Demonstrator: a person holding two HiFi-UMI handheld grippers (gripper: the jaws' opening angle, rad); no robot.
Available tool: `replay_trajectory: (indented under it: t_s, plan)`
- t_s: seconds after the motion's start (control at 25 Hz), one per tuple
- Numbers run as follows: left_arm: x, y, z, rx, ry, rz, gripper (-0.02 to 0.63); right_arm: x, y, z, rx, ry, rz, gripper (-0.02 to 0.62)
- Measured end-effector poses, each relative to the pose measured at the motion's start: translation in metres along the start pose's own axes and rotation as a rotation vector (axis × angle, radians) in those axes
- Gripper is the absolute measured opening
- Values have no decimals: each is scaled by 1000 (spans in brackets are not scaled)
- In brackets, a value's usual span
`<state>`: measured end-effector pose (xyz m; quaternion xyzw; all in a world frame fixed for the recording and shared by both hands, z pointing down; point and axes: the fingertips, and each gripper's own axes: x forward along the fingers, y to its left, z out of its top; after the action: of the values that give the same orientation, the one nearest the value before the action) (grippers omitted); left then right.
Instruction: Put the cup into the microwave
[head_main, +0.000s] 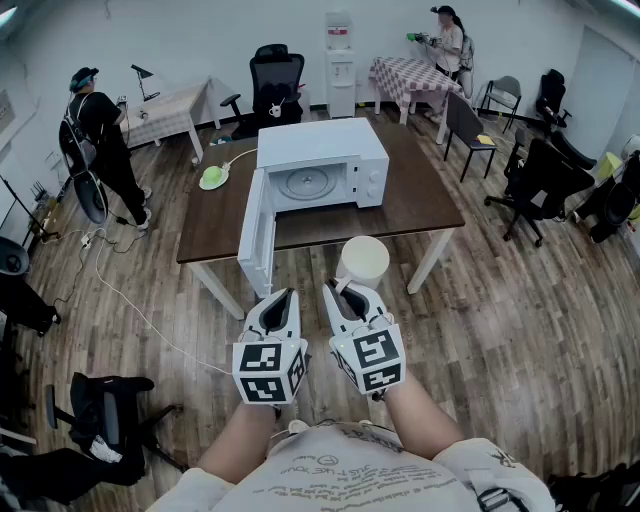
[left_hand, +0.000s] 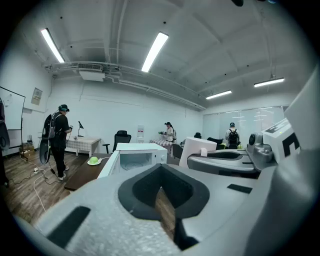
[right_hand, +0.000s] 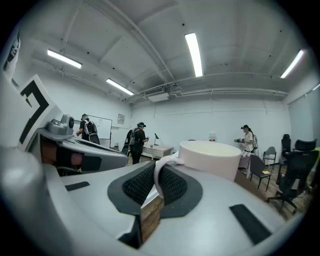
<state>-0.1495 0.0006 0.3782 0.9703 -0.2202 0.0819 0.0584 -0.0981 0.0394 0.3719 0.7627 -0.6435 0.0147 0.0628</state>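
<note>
1. Pinching only the thin handle (right_hand: 158, 175), the right hand-held gripper (head_main: 346, 292) holds the white cup (head_main: 363, 262) upright near the front edge of the table (head_main: 425, 205), just short of the microwave (head_main: 322, 158).
2. The left hand-held gripper (head_main: 279, 302) sits beside it, jaws together on nothing.
3. With so narrow a hold, the cup could swivel or slip out if the person moves quickly.
4. The open door (head_main: 256, 238) juts forward at the cavity's left, so a path too far left could knock the cup against it or against the cavity frame.
</note>
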Motion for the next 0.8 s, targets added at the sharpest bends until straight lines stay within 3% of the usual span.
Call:
replay_trajectory:
  t_s: [0.48, 0.8]
  plan:
    - [8, -40, 0, 17, -12, 19, 14, -28, -29, -4, 29, -39, 26, 34]
    - [5, -72, -17, -1, -5, 65, 14, -57, -40, -19, 25, -34, 105, 34]
